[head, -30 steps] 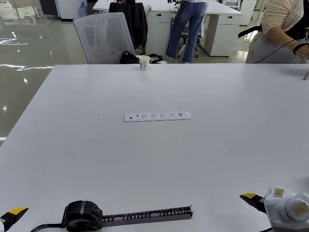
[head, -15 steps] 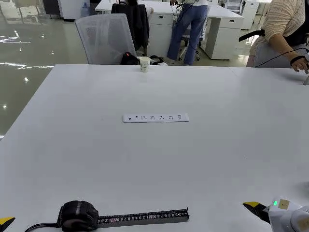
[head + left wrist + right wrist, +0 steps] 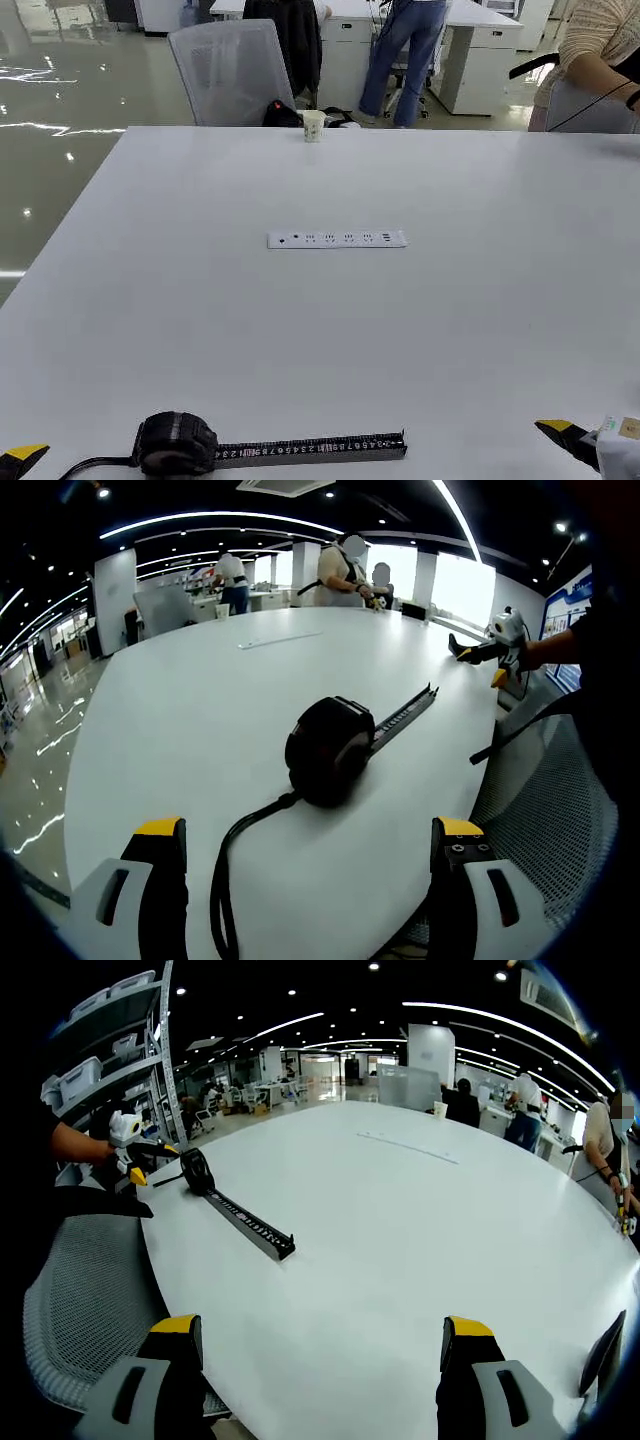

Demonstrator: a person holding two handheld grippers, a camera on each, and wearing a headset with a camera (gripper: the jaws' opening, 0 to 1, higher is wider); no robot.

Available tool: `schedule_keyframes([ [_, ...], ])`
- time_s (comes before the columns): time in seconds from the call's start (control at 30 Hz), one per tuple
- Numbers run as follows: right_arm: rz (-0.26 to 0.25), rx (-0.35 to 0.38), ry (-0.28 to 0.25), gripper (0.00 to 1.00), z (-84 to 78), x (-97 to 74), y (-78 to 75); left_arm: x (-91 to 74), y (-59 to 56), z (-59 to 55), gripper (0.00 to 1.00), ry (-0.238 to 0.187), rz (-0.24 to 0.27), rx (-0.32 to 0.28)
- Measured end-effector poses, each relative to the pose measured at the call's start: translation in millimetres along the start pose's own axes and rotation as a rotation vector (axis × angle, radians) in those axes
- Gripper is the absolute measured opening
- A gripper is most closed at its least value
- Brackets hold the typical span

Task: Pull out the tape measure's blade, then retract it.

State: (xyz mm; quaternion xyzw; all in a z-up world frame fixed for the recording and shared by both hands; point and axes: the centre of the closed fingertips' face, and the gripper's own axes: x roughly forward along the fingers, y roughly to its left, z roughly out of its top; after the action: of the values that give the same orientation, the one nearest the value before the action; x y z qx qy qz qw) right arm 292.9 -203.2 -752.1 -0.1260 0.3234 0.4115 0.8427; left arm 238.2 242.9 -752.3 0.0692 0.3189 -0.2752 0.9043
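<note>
Left gripper (image 3: 309, 830): jaws spread wide, nothing between them, yellow tips at the near table (image 3: 320, 330) edge. Right gripper (image 3: 320, 1326): jaws likewise wide apart and empty, at the same edge, well off to the right.

Tape measure (image 3: 176, 443): black case flat on the table near the front edge, just beyond the left gripper, not touched. Blade (image 3: 310, 448) is pulled out and lies flat, running right toward the right gripper but ending well short of it.

The left gripper view adds a black strap (image 3: 235, 850) curling from the case toward the camera. The right gripper view adds the blade's upturned end hook. The head view gives the printed numerals along the blade.

Nothing lies between either gripper and the tape.

Farther out are a white power strip (image 3: 337, 239) at mid-table, a paper cup (image 3: 313, 124) at the far edge, a grey mesh chair (image 3: 232, 70) behind it, and people (image 3: 400, 50) at desks beyond.
</note>
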Motion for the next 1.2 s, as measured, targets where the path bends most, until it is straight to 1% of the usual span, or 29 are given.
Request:
schedule_keyframes([
  [0.03,-0.001,-0.002,0.002,0.99,-2.9,-0.4,-0.3,-0.1,0.3,-0.2,0.99,-0.003,-0.002,-0.005],
  [0.07,-0.001,0.013,0.014,0.99,-7.6,-1.2,-0.3,-0.1,0.6,-1.3,0.99,-0.001,-0.003,-0.011],
  [0.1,0.002,0.019,0.013,0.99,-9.1,-2.1,0.4,-0.2,0.7,-2.1,0.99,0.001,-0.005,-0.016],
  [0.2,-0.007,-0.009,0.000,0.99,-10.2,-7.6,1.3,-0.8,1.0,-1.5,0.99,-0.005,-0.007,-0.016],
  [0.3,-0.004,-0.035,-0.018,0.99,-10.6,-12.4,2.0,-0.6,0.8,-0.4,0.99,-0.011,-0.013,-0.009],
  [0.33,-0.002,-0.032,-0.017,0.99,-11.1,-13.6,2.5,-0.2,1.0,0.3,0.99,-0.013,-0.014,-0.004],
  [0.53,0.007,-0.031,-0.007,0.99,-13.2,-14.7,1.7,1.2,2.5,4.5,0.99,-0.016,-0.018,0.002],
  [0.67,0.013,-0.026,0.002,0.99,-13.3,-11.0,1.5,-0.1,4.7,7.7,0.99,-0.023,-0.015,0.003],
  [0.7,0.015,-0.022,0.005,0.99,-13.4,-9.5,1.2,0.0,4.9,7.7,0.99,-0.021,-0.015,0.003],
  [0.77,0.018,-0.008,0.031,0.99,-16.3,-6.6,1.4,0.3,4.3,6.4,0.99,-0.006,-0.017,0.006],
  [0.83,0.019,-0.006,0.031,0.99,-15.0,-6.1,2.8,0.7,3.9,6.6,0.99,0.001,-0.018,0.014],
  [0.93,0.023,-0.010,0.031,0.99,-13.3,-5.7,4.2,1.2,3.6,8.5,0.99,0.003,-0.015,0.008],
  [0.97,0.027,-0.004,0.039,0.99,-14.5,-5.7,4.0,1.7,3.6,9.3,0.99,0.003,-0.013,0.007],
  [1.03,0.030,-0.012,0.042,0.99,-14.8,-6.1,4.0,2.3,9.2,4.5,0.99,0.049,0.025,0.027],
  [1.1,0.031,-0.016,0.049,0.99,-14.1,-6.3,4.0,4.3,7.9,8.2,0.99,0.030,0.030,0.036],
  [1.2,0.036,-0.006,0.042,0.99,-11.0,-5.1,2.6,5.9,6.7,11.1,0.99,0.029,0.032,0.022],
])
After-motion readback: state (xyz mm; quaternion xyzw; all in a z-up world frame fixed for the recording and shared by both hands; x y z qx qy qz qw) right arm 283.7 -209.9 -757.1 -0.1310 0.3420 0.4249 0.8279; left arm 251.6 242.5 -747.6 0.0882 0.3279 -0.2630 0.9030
